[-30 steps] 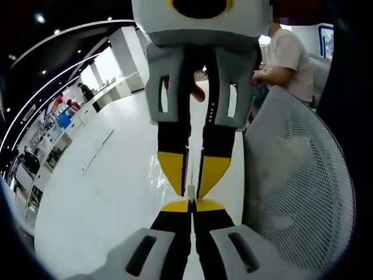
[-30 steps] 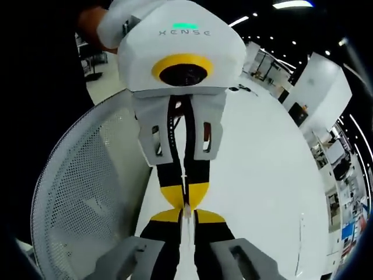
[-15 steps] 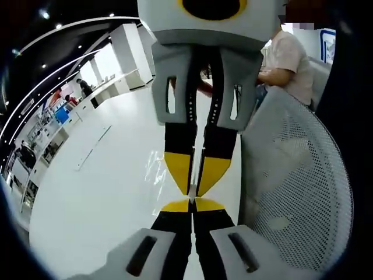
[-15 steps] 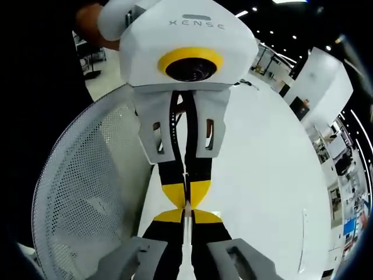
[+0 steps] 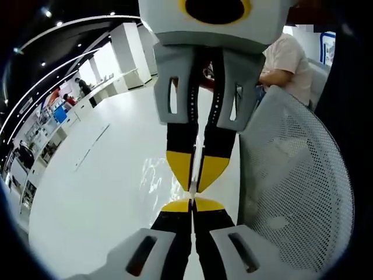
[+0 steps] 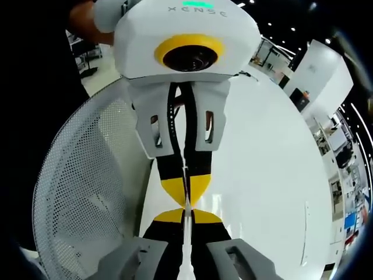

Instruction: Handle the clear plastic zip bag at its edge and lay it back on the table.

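- The left gripper (image 5: 192,201) rises from six o'clock of the left gripper view with its yellow-tipped jaws clenched on a thin clear strip, the edge of the clear plastic zip bag (image 5: 193,175).
- Straight ahead at twelve o'clock the right gripper (image 5: 195,188) points back at it, tip almost touching tip, its jaws pinched on the same bag edge.
- The bag shows mostly as pale glints (image 5: 152,178) at about nine o'clock of the two tips, over the white table (image 5: 99,186); whether its lower part touches the table cannot be told.
- In the right gripper view the right gripper (image 6: 187,211) comes up from six o'clock, closed on the bag edge (image 6: 186,245), which runs as a pale line between the jaws.
- The left gripper (image 6: 186,198) faces it from twelve o'clock, gripping the same edge.
- A white mesh chair back (image 5: 297,192) stands at three o'clock in the left gripper view and at nine o'clock (image 6: 87,192) in the right gripper view, beside the table edge.
- A seated person in a light shirt (image 5: 288,55) is at one o'clock in the left gripper view, beyond the chair.
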